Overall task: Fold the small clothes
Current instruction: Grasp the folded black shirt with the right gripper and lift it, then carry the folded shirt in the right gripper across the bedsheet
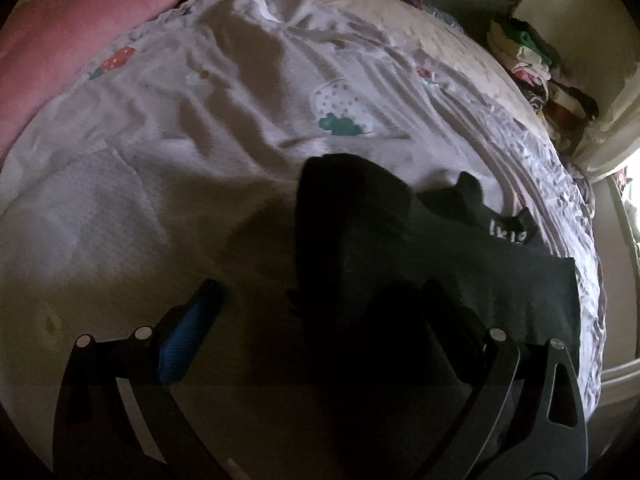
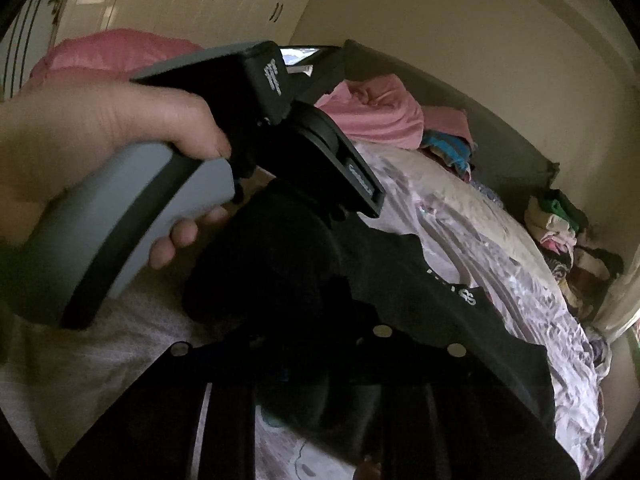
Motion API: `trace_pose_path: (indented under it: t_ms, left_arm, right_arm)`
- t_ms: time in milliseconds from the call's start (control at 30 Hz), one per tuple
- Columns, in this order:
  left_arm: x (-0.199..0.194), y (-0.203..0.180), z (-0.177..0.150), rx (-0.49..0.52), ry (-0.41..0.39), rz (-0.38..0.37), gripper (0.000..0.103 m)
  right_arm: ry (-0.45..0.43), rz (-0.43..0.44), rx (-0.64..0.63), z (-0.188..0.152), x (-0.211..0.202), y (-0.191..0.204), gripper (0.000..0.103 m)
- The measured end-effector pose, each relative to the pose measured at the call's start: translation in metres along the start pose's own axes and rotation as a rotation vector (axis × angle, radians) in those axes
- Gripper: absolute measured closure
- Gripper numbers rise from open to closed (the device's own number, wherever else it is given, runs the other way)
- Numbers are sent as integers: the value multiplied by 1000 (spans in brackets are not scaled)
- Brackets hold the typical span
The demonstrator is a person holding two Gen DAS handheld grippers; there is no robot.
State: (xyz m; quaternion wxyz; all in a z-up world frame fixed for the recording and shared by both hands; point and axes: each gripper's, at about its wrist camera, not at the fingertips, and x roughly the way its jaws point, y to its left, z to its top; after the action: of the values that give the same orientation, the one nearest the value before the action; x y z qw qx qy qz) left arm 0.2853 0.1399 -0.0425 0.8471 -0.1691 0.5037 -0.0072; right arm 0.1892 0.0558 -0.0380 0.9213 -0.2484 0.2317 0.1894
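Holding a spread stance, the left gripper [image 1: 320, 292] shows its two fingers well apart: the left finger with its blue pad [image 1: 188, 340] is bare over the sheet, while the right finger is buried in shadow against the dark garment [image 1: 400, 240]. Nothing lies clamped between the jaws; they stand open above the cloth.

The dark garment (black, with white lettering near one edge) lies bunched on the white printed sheet [image 1: 200, 120], toward the bed's right side. Part of it is raised in a rounded fold, and the rest spreads flat toward the patterned quilt [image 1: 568, 208].

From the right wrist view, the person's left hand [image 2: 100, 140] wraps the grey handle of the left gripper's body [image 2: 160, 184], fingers curled beneath the grip and the tool tilted down toward the dark garment [image 2: 400, 280]. The right gripper [image 2: 316, 360] sits low and close over the same garment; its fingers are lost in darkness and cloth, so whether it is closed on fabric cannot be told.

A pink blanket [image 2: 372, 108] lies heaped at the head of the bed, and stacked folded clothes [image 2: 560, 232] sit along the wall.
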Motion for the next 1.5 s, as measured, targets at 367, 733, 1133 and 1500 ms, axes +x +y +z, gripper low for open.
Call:
trace_pose_path:
  t_ms: [367, 733, 1133, 1500]
  left_arm:
    - [-27, -51, -14, 17, -62, -61, 86]
    - [-63, -106, -23, 72, -163, -24, 86]
    - [-76, -145, -34, 119, -203, -50, 86]
    - [-68, -176, -42, 137, -195, -70, 86]
  right_arm:
    - [-47, 20, 100, -6, -25, -23, 88]
    - [-102, 12, 184, -22, -61, -56, 89]
    - [-116, -37, 259, -38, -80, -83, 91]
    - [-106, -70, 317, -56, -91, -104, 92]
